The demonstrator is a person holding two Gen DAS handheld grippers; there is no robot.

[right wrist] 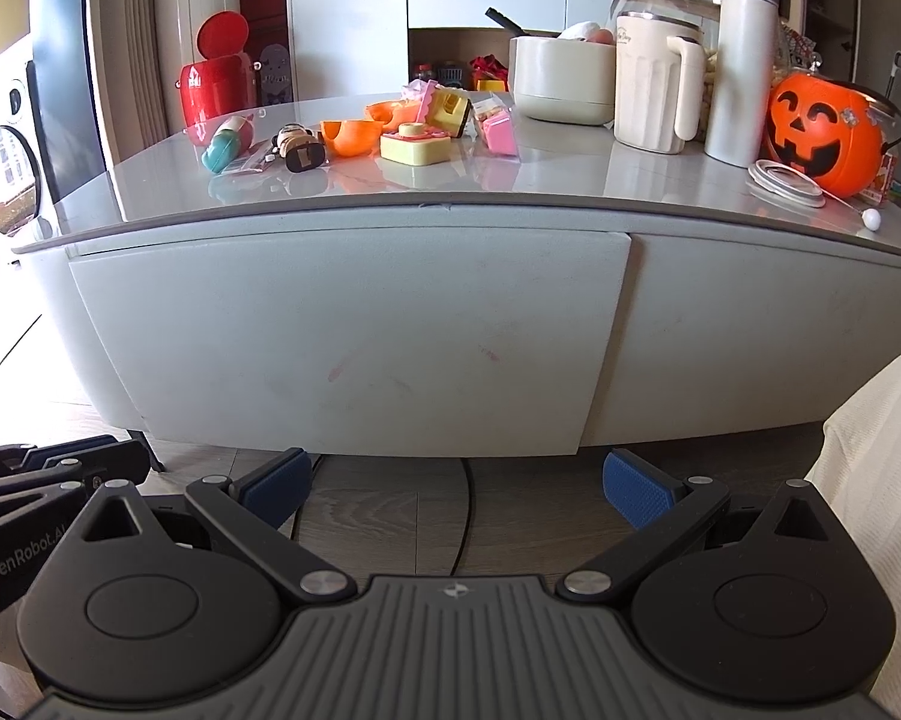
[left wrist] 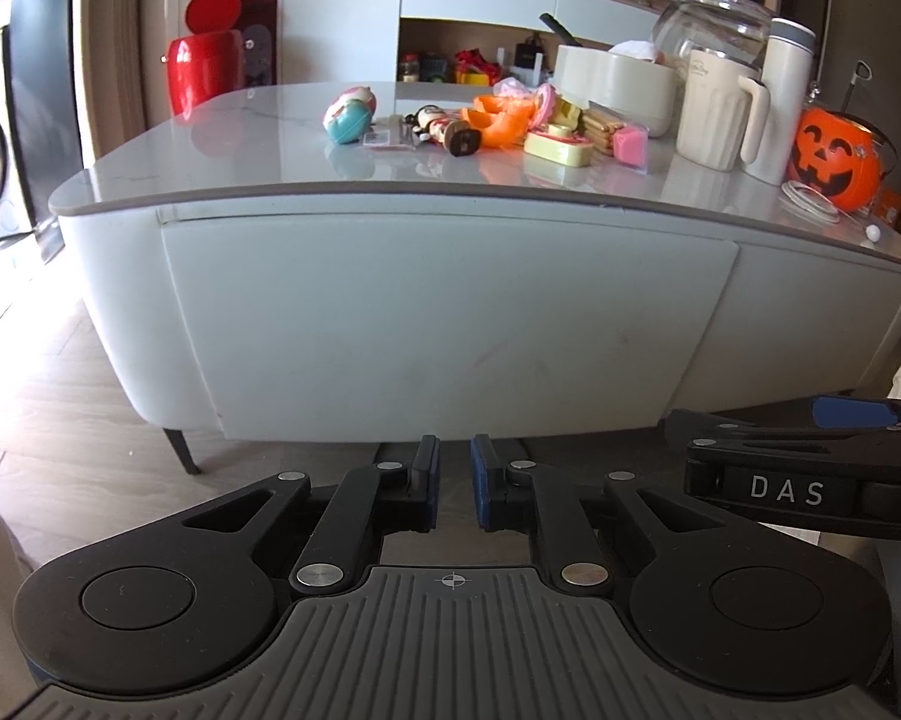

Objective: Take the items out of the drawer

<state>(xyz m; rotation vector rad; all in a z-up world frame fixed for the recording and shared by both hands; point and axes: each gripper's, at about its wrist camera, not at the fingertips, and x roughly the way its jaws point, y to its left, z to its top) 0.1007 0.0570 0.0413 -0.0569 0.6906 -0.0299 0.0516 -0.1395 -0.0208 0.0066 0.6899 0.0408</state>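
Note:
The white low table's left drawer front is closed and flush, and a second closed panel sits to its right. What is inside is hidden. My left gripper hovers low over the floor in front of the drawer's bottom edge. Its blue pads are almost together, with only a thin gap and nothing between them. My right gripper is held at a similar height before the same drawer, open wide and empty. Its side shows at the right of the left wrist view.
On the tabletop lie several small toys, a cream jug, a thermos, a glass jar, a bowl and an orange pumpkin bucket. A red bin stands behind. White fabric is at right. The floor is wood.

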